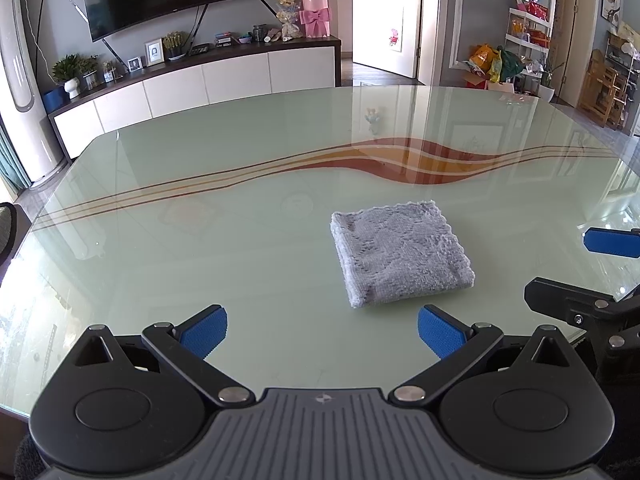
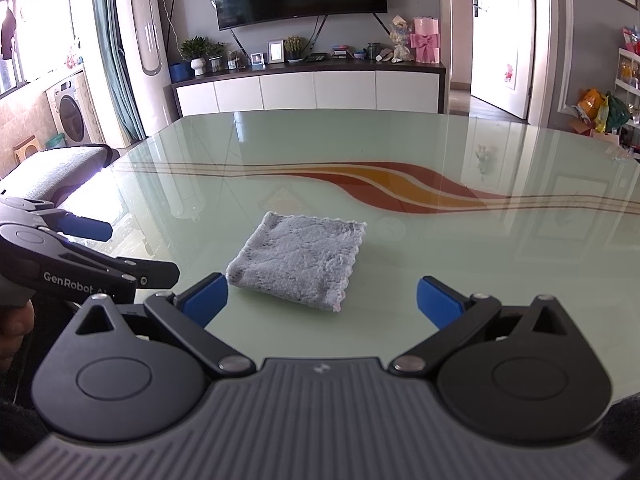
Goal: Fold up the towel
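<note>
A pale grey-blue towel (image 1: pixel 400 254) lies folded into a small thick square on the glass table, also seen in the right wrist view as the towel (image 2: pixel 298 258). My left gripper (image 1: pixel 322 334) is open, its blue pads wide apart, and hovers just short of the towel's near edge. My right gripper (image 2: pixel 322 300) is open too and empty, with the towel's near corner lying between and just beyond its pads. Neither gripper touches the cloth. The left gripper (image 2: pixel 86 248) shows at the left edge of the right wrist view; the right gripper (image 1: pixel 600 276) shows at the right edge of the left wrist view.
The pale green glass table (image 1: pixel 200 240) carries a red and orange wave pattern (image 1: pixel 420 160). A grey chair (image 2: pixel 60 172) stands at its left side. Beyond the far edge stand a white TV cabinet (image 2: pixel 312 88) and an open door (image 1: pixel 384 16).
</note>
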`<state>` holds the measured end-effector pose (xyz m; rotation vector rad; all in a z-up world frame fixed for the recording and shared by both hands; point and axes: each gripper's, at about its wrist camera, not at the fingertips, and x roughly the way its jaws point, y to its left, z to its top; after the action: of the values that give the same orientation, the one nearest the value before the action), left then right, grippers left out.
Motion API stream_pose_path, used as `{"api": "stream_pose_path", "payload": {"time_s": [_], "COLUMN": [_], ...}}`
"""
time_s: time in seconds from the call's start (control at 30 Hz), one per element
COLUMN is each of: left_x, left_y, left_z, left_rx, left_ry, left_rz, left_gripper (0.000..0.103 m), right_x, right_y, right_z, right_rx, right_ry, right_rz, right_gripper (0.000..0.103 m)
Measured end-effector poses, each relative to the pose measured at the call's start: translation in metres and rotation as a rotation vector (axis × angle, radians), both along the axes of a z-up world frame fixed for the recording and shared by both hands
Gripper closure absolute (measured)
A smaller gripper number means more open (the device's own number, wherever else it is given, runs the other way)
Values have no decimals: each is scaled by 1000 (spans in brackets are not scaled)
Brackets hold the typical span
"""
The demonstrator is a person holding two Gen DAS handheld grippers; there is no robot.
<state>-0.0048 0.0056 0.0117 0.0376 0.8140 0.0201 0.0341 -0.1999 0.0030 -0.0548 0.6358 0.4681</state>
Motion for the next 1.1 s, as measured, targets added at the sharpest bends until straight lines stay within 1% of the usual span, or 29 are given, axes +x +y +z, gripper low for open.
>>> {"api": "stream_pose_path", "payload": {"time_s": [0.63, 1.1], "left_x": [3, 3], "left_y": [0, -1], "left_z": [-3, -3], "left_rx": [5, 13], "left_ry": [-5, -10], "left_rz": [3, 8], "left_gripper": [1, 1], "right_x": [-3, -7], "right_y": [4, 9], "right_z": [-1, 0], "right_rx": [-22, -43], "right_ry": [-22, -35], "right_rz": [-9, 7], "right_gripper": [0, 0]}}
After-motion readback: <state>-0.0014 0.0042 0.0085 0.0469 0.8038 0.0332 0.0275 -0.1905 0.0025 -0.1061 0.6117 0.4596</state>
